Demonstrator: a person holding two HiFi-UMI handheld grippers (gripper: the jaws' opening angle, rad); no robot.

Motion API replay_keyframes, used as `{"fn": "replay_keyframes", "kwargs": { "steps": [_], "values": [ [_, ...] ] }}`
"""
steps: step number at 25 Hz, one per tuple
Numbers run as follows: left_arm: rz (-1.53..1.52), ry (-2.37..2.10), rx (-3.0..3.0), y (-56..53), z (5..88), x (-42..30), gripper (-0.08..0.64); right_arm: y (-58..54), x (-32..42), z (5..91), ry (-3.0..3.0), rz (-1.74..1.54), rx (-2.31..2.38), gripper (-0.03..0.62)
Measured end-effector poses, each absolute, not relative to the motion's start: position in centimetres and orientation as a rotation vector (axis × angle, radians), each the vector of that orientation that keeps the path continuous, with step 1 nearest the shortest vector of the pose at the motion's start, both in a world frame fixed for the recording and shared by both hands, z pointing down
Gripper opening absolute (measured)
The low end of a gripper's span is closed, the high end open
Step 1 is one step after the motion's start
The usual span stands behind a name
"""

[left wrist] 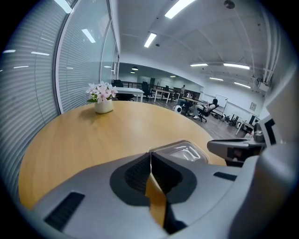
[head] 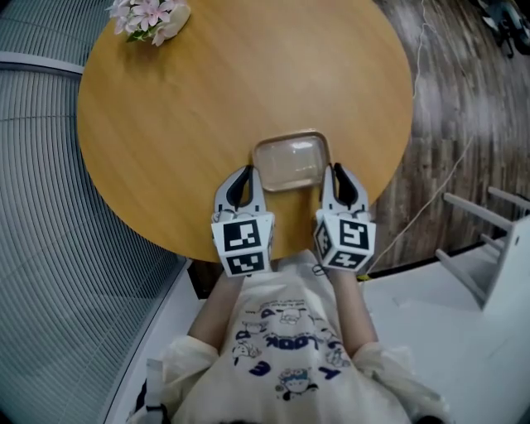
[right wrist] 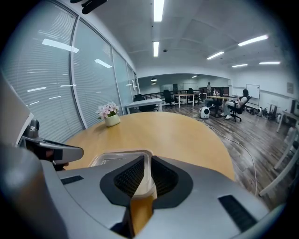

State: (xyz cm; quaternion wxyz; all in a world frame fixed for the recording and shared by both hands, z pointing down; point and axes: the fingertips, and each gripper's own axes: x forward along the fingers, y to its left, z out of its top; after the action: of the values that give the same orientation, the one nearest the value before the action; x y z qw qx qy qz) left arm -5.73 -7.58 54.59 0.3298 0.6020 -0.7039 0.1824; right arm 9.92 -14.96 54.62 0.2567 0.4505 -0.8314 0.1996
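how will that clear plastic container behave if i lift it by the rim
The clear container looks thin-walled and empty, so it is probably very light and apt to flex at its rim. Its glossy plastic may slide easily on the wooden table. Low and flat, it seems unlikely to tip.

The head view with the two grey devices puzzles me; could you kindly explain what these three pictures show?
A person at a round wooden table holds a tool in each hand: a hand-held gripper with two jaws and a cube of square markers at its back. The head view comes from a camera on the person's head, looking steeply down. The other two views come from cameras riding on each tool, looking along its jaws. On the table are a clear plastic box near the person's edge and a small pot of pink flowers at the far side. The left hand-held gripper has its jaws closed on the box's left rim, and the right hand-held gripper has its jaws closed on the right rim.
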Motion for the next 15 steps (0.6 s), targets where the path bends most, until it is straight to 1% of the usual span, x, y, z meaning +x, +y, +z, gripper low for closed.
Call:
{"fn": "replay_keyframes", "kwargs": {
  "steps": [11, 15],
  "values": [
    [0.517, -1.806, 1.551, -8.0, 56.8, -5.2, 0.006, -15.5, 10.6, 57.1, -2.197, 0.565, 1.227, 0.029],
    [0.515, -1.810, 1.527, -8.0, 57.4, -5.0, 0.032, -15.5, 10.8, 57.7, -2.194, 0.564, 1.212, 0.029]
  ]
}}
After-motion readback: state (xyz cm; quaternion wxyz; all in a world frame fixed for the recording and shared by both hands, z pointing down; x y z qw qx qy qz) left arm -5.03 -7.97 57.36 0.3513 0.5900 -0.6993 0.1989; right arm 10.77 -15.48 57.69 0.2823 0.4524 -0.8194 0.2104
